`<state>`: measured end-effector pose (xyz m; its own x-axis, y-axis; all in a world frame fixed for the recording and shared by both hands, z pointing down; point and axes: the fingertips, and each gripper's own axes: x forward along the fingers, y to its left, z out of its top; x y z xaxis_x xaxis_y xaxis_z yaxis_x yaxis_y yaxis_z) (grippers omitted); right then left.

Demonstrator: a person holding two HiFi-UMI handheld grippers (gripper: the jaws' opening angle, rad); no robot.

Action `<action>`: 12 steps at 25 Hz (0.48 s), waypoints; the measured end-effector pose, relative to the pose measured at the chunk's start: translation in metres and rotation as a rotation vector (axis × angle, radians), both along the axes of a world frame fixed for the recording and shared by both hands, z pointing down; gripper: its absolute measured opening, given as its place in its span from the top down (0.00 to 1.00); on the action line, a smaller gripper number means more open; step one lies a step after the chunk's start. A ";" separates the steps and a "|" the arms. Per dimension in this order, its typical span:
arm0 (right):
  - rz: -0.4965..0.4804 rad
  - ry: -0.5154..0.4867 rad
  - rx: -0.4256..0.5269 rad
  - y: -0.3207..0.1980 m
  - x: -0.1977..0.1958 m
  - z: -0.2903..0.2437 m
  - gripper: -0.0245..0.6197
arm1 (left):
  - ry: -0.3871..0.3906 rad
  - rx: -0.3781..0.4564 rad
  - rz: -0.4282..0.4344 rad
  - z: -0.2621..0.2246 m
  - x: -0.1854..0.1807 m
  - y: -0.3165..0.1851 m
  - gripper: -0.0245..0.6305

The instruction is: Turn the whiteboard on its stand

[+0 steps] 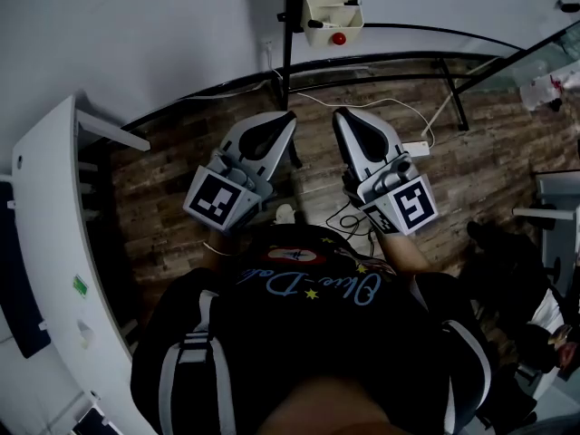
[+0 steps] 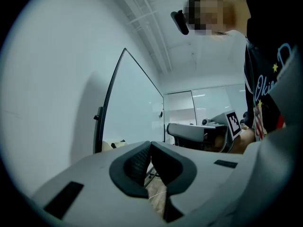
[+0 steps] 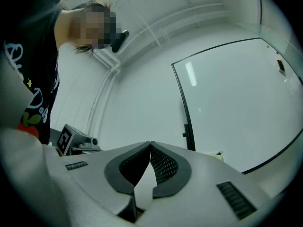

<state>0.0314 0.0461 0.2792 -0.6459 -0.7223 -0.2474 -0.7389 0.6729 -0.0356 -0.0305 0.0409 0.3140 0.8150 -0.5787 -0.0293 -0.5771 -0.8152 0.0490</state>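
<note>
Your dark shirt (image 1: pixel 299 333) is filling the bottom of the head view. You are holding the left gripper (image 1: pixel 286 120) and right gripper (image 1: pixel 339 116) side by side, aiming at the stand's black post (image 1: pixel 288 34) with its marker tray (image 1: pixel 333 16), and neither is touching it. A cable (image 1: pixel 381 105) is trailing over the wooden floor (image 1: pixel 181 152) near the stand's legs (image 1: pixel 453 98), likely a snag for your feet.

In the left gripper view the fingers (image 2: pixel 137 162) are pressing together on nothing, and the whiteboard (image 2: pixel 135 108) is standing beyond at an angle.

In the right gripper view the fingers (image 3: pixel 163 164) are likewise meeting, empty, probably readied to push its frame (image 3: pixel 182 112).
</note>
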 end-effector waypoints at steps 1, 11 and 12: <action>0.003 0.002 0.000 -0.003 -0.001 0.000 0.91 | 0.000 0.003 0.004 0.000 -0.001 -0.003 0.97; 0.047 0.012 0.003 -0.025 -0.010 0.003 0.91 | -0.011 0.002 0.003 0.005 -0.025 -0.033 0.97; 0.051 0.013 0.003 -0.025 -0.009 0.002 0.91 | -0.011 0.002 0.002 0.004 -0.027 -0.033 0.97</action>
